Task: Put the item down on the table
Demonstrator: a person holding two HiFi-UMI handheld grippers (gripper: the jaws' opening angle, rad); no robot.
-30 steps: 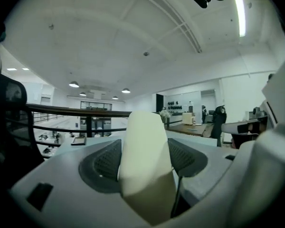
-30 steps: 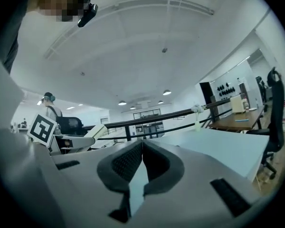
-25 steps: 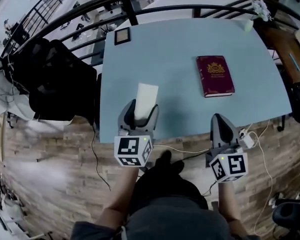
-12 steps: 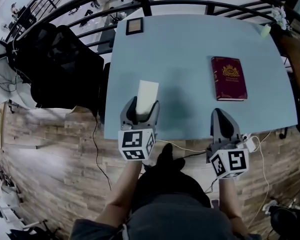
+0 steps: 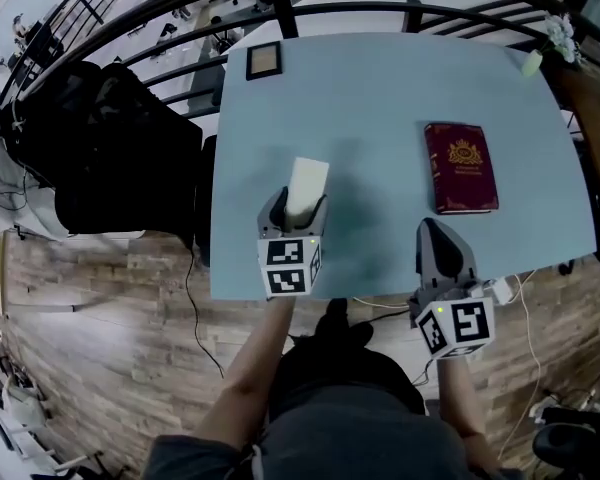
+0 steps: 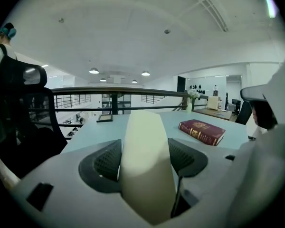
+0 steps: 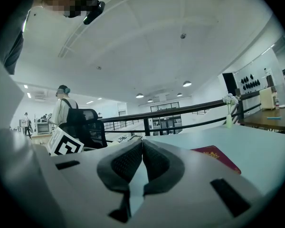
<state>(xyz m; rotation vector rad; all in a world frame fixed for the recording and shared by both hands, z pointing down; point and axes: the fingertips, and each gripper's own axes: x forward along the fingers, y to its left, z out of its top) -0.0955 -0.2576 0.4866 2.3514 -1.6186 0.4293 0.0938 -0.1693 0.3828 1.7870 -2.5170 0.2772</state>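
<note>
A cream-white rounded block (image 5: 306,185) (image 6: 145,160) stands clamped between the jaws of my left gripper (image 5: 300,206) (image 6: 147,158), which is shut on it above the near left part of the light blue table (image 5: 370,98). The block's upper end sticks out beyond the jaws. My right gripper (image 5: 439,240) (image 7: 142,161) hovers at the table's near right edge, shut, with its pads touching and nothing between them. The left gripper's marker cube (image 7: 65,147) shows at the left of the right gripper view.
A dark red book (image 5: 461,166) (image 6: 202,131) (image 7: 216,157) lies flat on the table's right half. A small framed picture (image 5: 264,61) sits at the far left corner. A black office chair (image 5: 110,158) stands left of the table, a railing (image 5: 380,8) behind it, cables (image 5: 500,288) by the near right edge.
My left gripper has carried the block forward, from the table's near edge to over the table. The right gripper has barely moved.
</note>
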